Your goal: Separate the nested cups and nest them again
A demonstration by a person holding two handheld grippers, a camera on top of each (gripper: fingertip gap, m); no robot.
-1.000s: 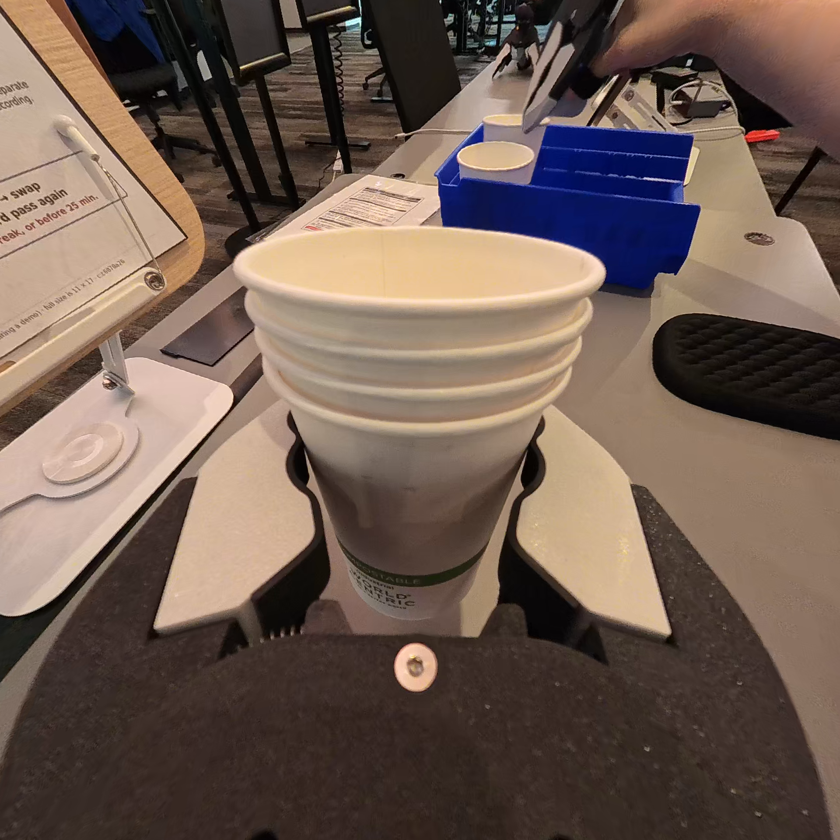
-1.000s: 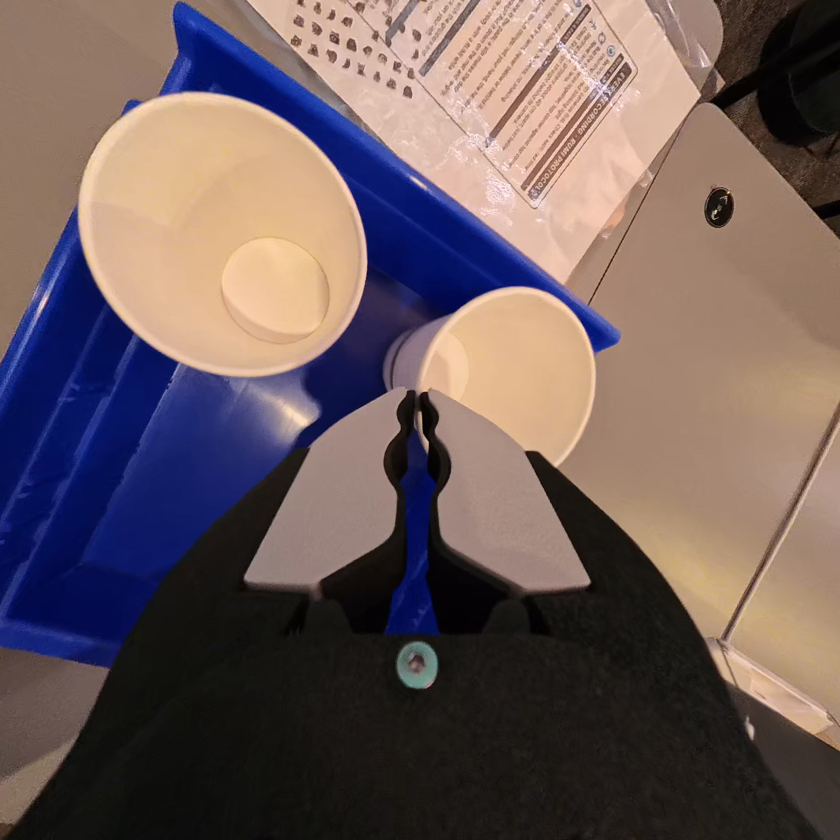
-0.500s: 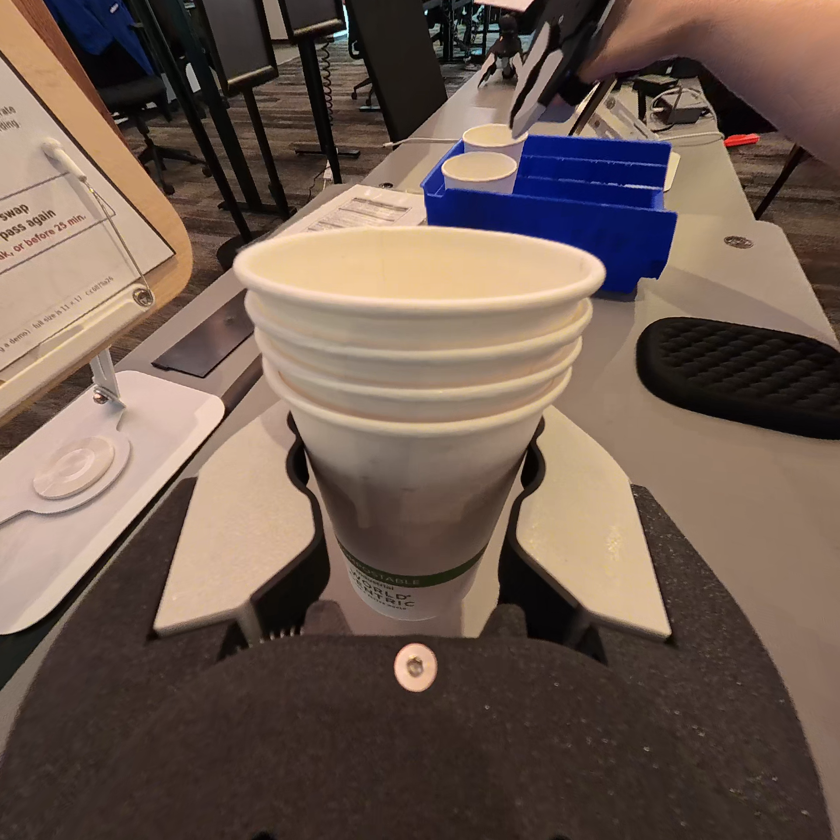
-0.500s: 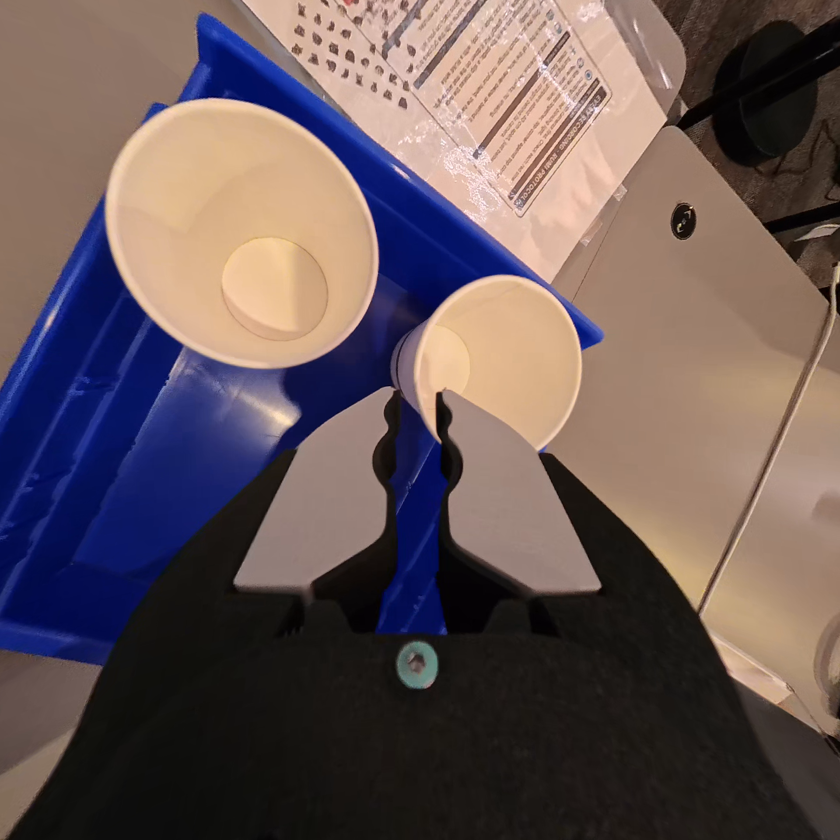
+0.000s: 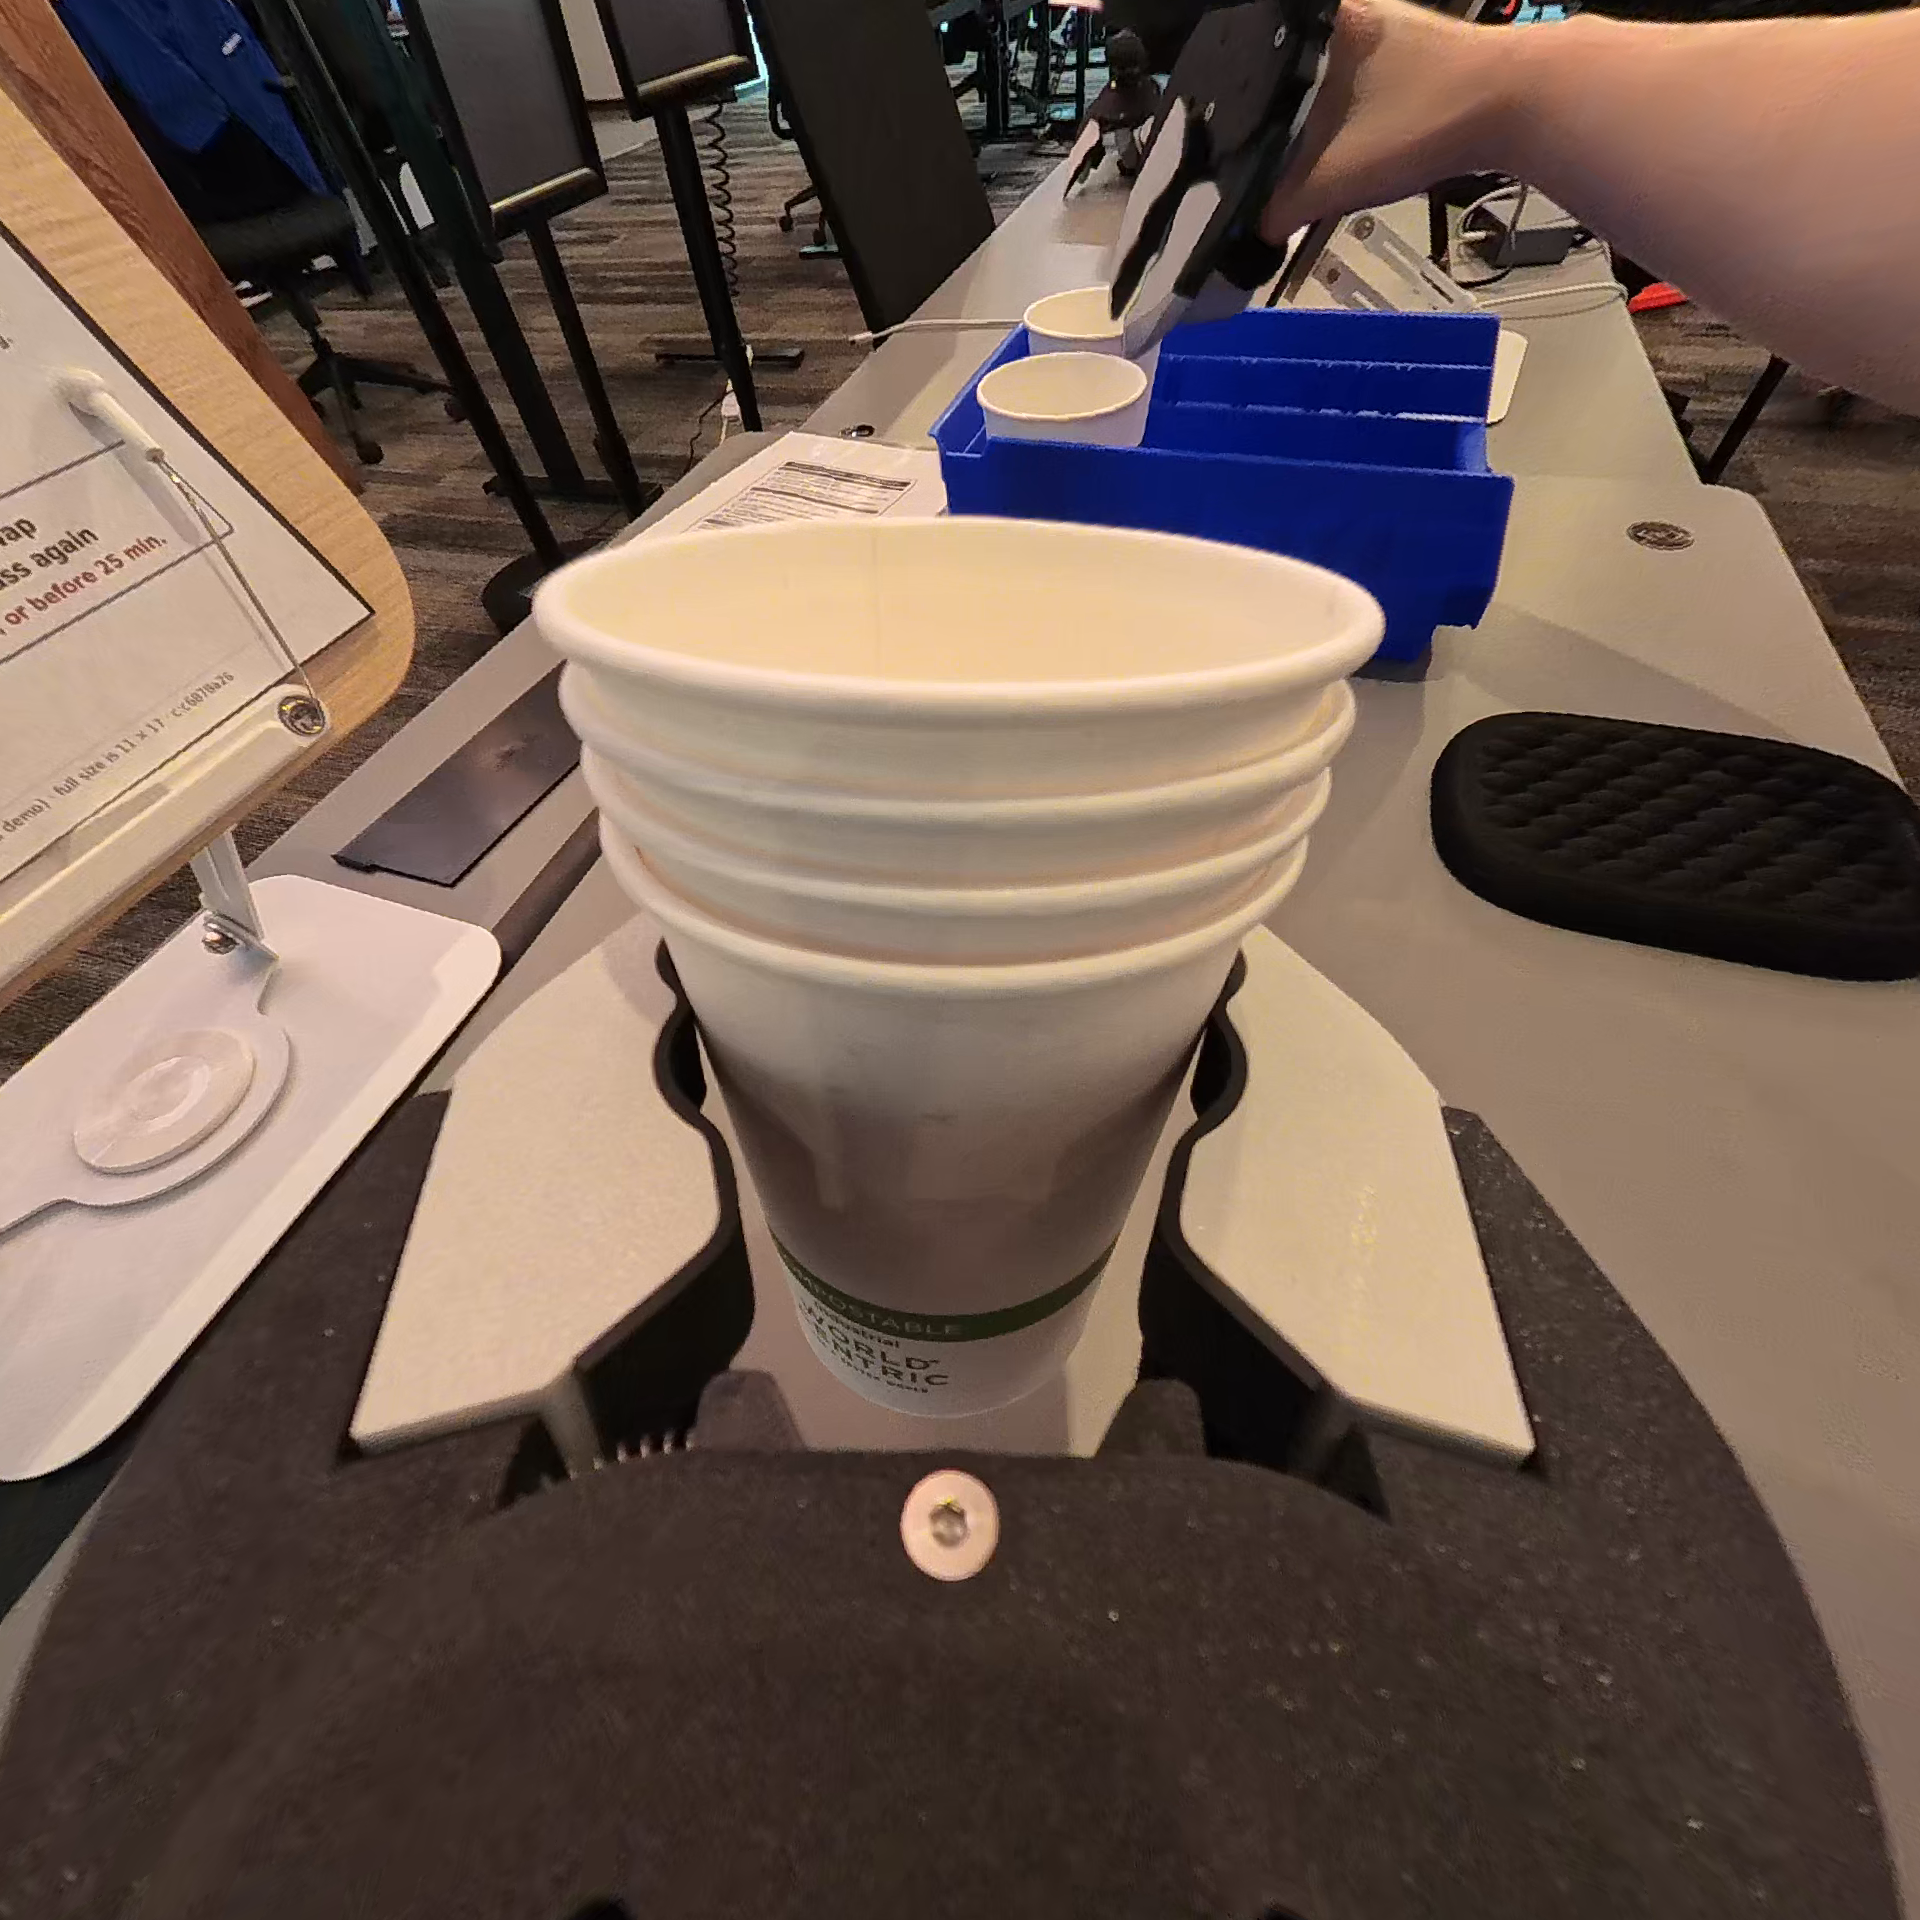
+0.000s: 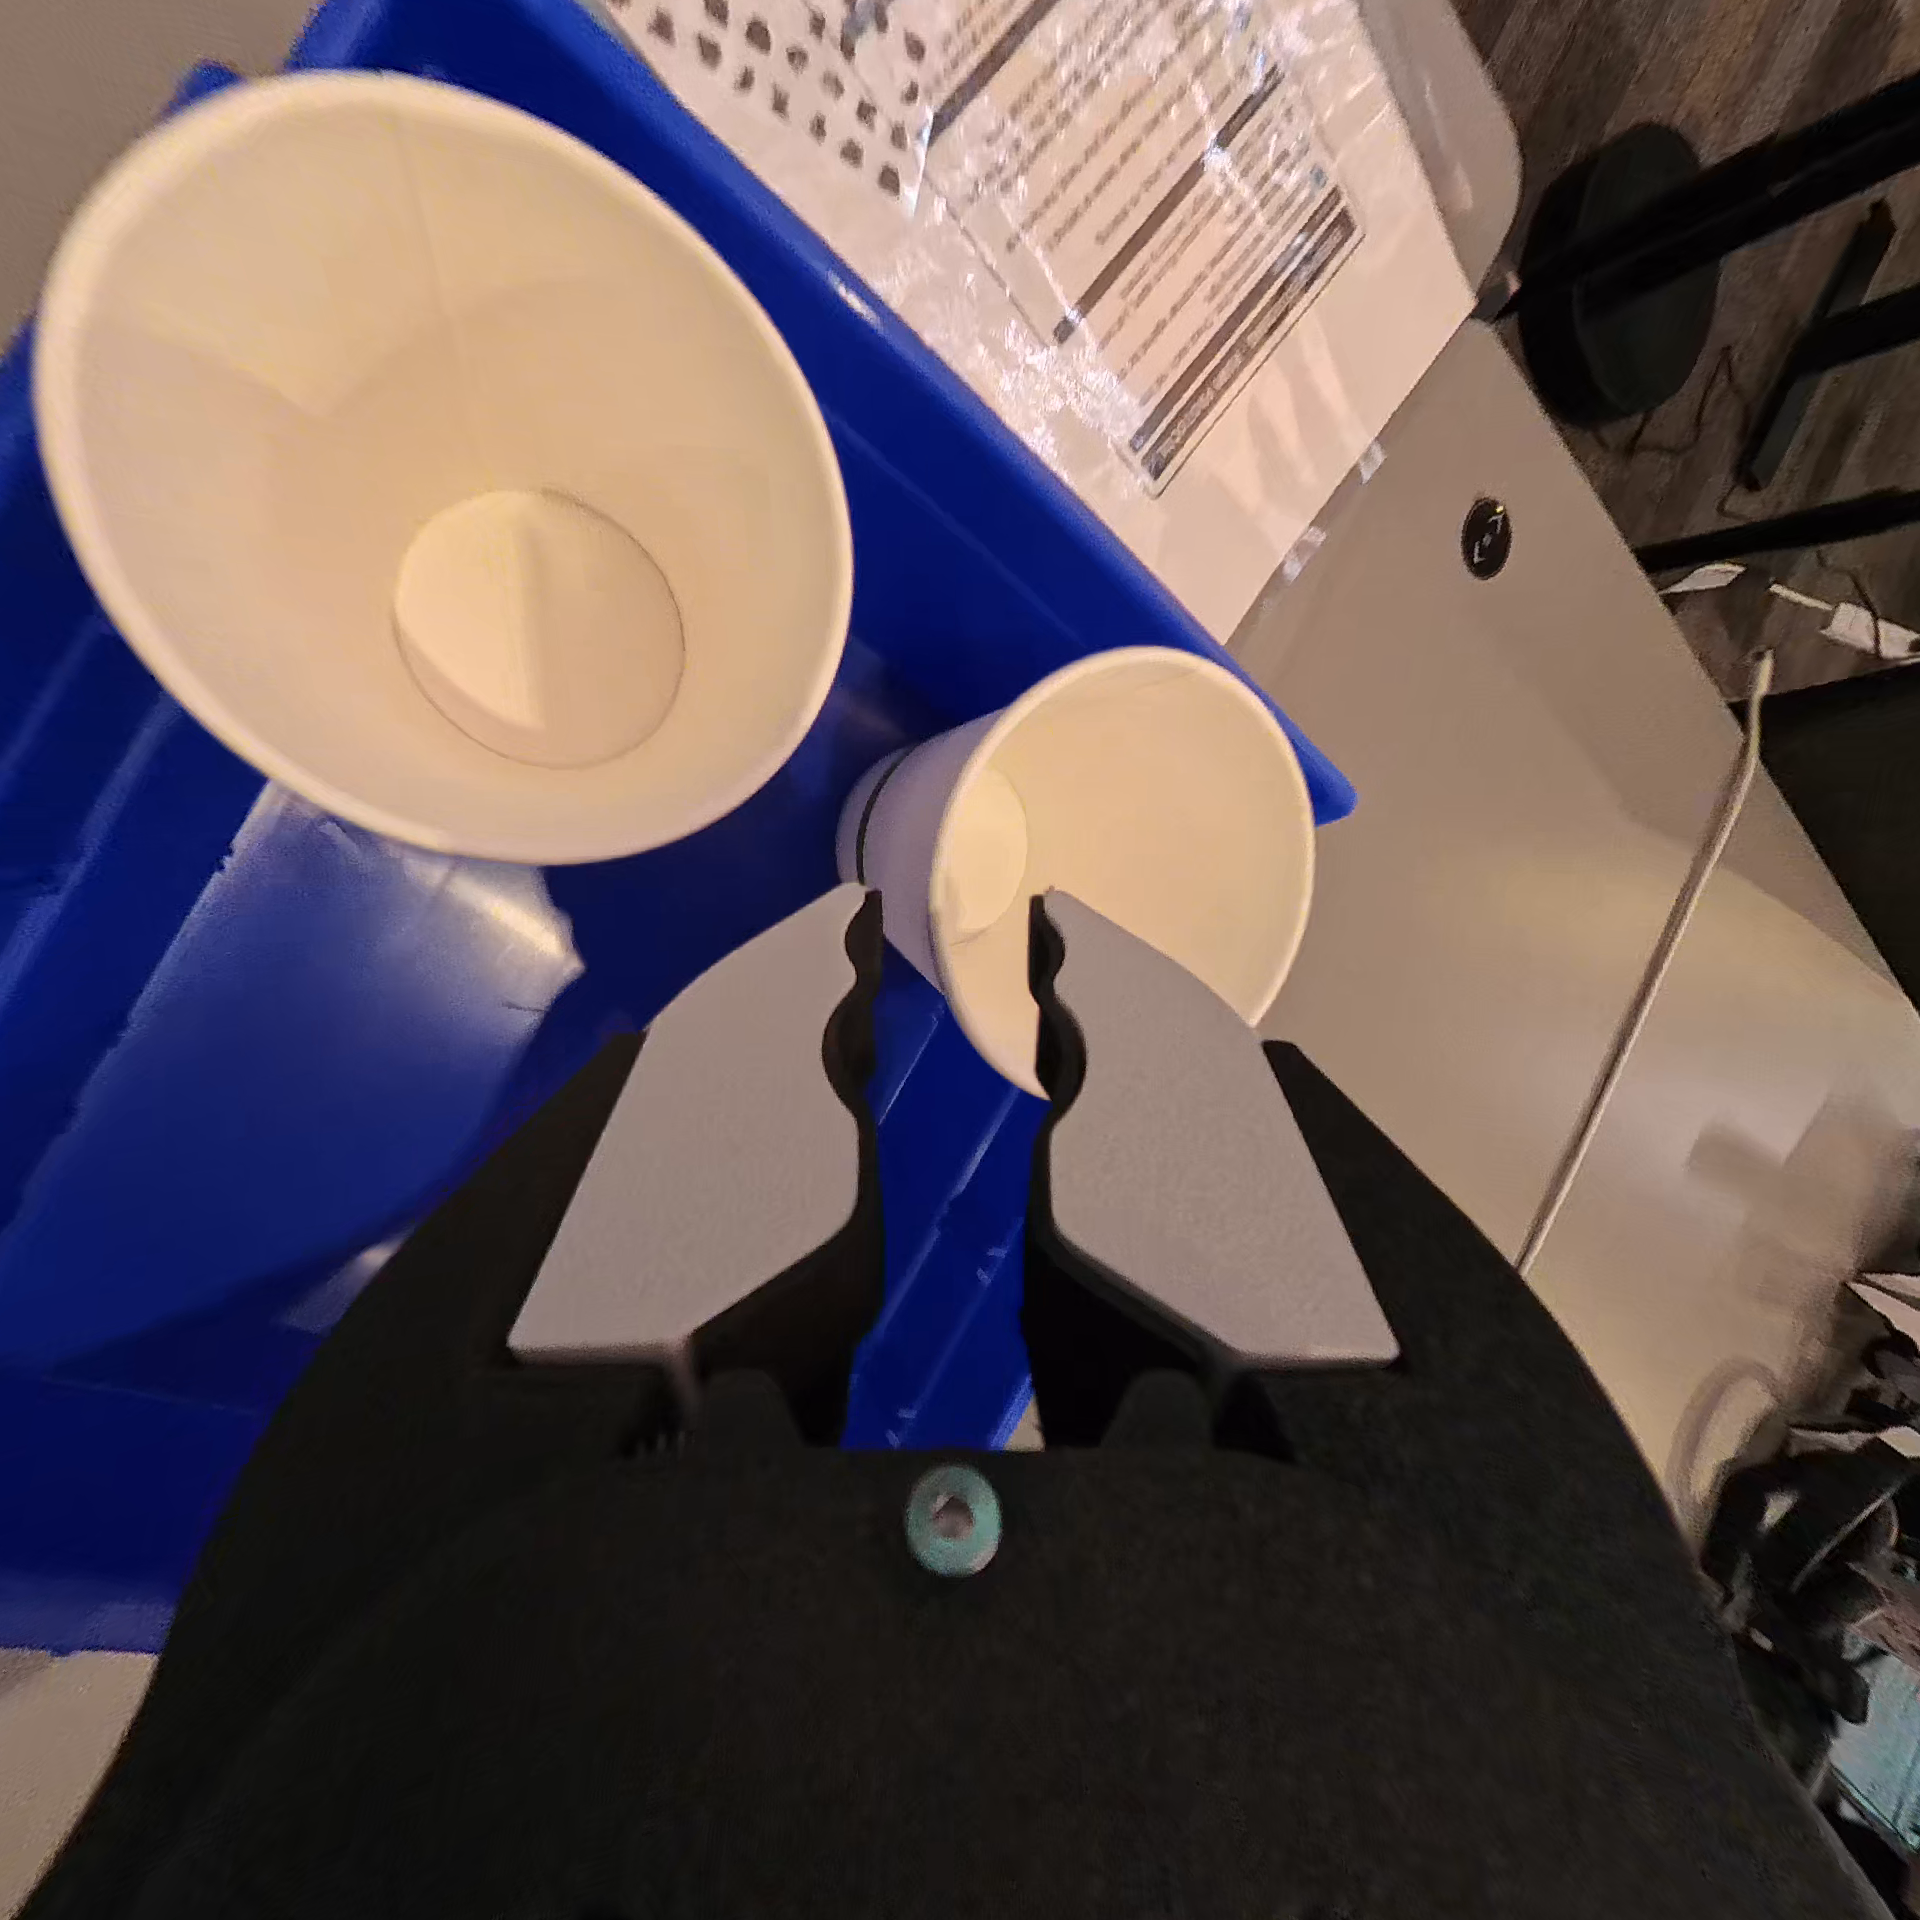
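Observation:
My left gripper (image 5: 951, 966) is shut on a stack of several nested white paper cups (image 5: 956, 790) and holds it upright over the grey table. Two single white cups stand in a blue bin (image 5: 1247, 509) farther back: a near one (image 5: 1060, 400) and a far one (image 5: 1070, 312). My right gripper (image 5: 1138, 312), held by a hand, hangs over the far cup. In the right wrist view the right gripper (image 6: 954, 904) is open. Its jaws straddle the near rim of that cup (image 6: 1132, 831), one outside the wall and one over the inside. The other cup (image 6: 447, 457) stands to the left in the bin (image 6: 156, 1039).
A sign board on a white stand (image 5: 156, 623) is at the left. A black textured pad (image 5: 1683, 842) lies at the right. A laminated sheet (image 5: 821, 488) lies left of the bin. A white cable (image 6: 1662, 935) runs over the table beyond the bin.
My right gripper has gone from shut to open, and its jaws now straddle the far cup's rim. My left gripper with the stack has drawn back a little from the bin.

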